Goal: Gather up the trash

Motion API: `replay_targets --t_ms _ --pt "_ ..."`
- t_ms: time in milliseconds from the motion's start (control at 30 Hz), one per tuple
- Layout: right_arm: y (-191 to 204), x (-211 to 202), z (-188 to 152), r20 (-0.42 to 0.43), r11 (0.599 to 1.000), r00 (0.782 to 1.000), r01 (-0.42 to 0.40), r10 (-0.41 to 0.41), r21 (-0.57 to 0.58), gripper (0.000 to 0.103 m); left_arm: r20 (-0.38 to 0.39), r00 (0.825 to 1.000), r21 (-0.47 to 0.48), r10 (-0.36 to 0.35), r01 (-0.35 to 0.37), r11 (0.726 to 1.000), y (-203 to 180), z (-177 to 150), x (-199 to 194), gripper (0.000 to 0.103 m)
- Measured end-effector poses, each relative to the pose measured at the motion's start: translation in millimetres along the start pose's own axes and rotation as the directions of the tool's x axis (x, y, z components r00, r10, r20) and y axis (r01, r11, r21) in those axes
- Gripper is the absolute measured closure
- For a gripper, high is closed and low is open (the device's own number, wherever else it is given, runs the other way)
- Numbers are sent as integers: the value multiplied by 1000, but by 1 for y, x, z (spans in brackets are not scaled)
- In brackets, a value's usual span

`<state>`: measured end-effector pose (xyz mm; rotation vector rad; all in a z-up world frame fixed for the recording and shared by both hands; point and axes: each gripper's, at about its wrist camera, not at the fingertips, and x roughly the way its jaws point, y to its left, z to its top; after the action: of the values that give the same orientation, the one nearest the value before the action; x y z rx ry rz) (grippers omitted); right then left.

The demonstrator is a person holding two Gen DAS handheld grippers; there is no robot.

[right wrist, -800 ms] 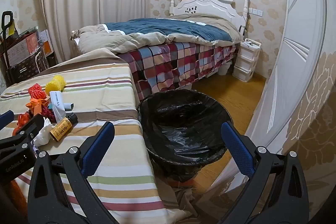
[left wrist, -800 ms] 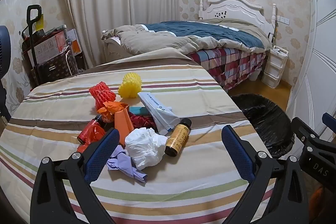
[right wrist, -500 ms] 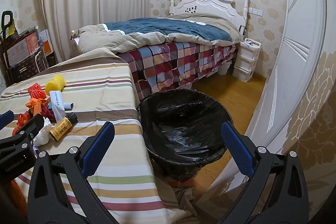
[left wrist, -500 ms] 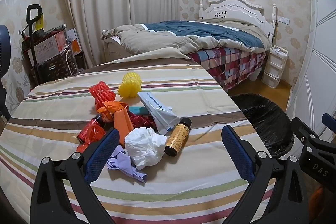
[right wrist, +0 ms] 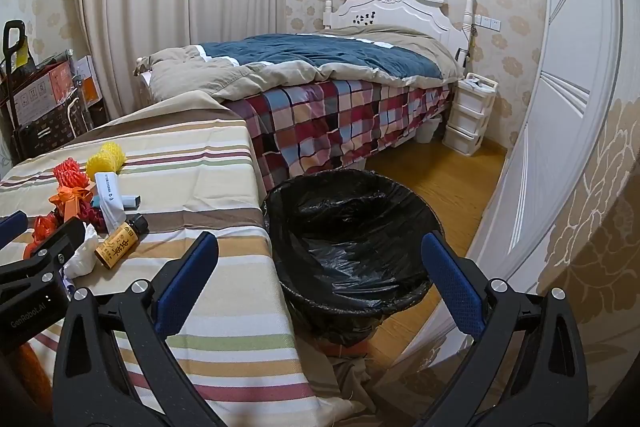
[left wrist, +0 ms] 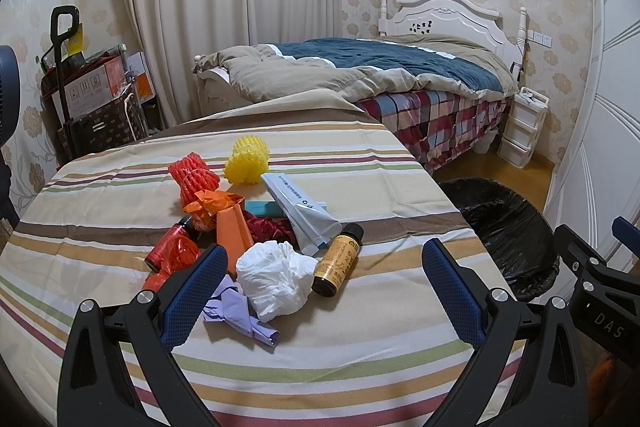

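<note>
trash pile sits mid table (left wrist: 360,355): white crumpled bag (left wrist: 276,279), amber bottle (left wrist: 338,259), tube (left wrist: 300,207), foam nets. left tool (left wrist: 320,291) wide open, empty, over the bag. right tool (right wrist: 320,283) wide open, empty, above black-lined bin (right wrist: 352,227). bag looks light, squashy: pinch the middle bulge. bottle probably rigid, slick.

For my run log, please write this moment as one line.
phase: before first pick | left gripper: open, empty, over trash pile | right gripper: open, empty, toward bin | white bag: on table | bin: empty
</note>
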<state>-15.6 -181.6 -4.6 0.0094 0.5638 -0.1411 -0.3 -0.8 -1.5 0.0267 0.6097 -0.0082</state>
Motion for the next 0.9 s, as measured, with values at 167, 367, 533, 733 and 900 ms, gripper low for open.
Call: replay_targets --t_ms 167,367,533,733,900 --pt "1 1 -1 0 1000 1000 -1 1 0 4 -1 1000 1 1 -1 1000 0 0 0 6" --pt "2 2 -1 -1 1000 1000 -1 1 1 4 1 1000 2 4 -4 1000 0 0 0 6" --pt "6 3 -1 -13 1000 1000 -14 14 -2 4 2 1000 13 22 -22 1000 6 -7 -1 6" --pt "20 13 -14 -57 996 995 -82 81 -23 4 -29 996 31 88 -87 996 41 -17 9 6" --pt "50 18 -24 -88 990 989 -126 121 -55 4 -1 983 37 182 -182 983 76 -23 1 7"
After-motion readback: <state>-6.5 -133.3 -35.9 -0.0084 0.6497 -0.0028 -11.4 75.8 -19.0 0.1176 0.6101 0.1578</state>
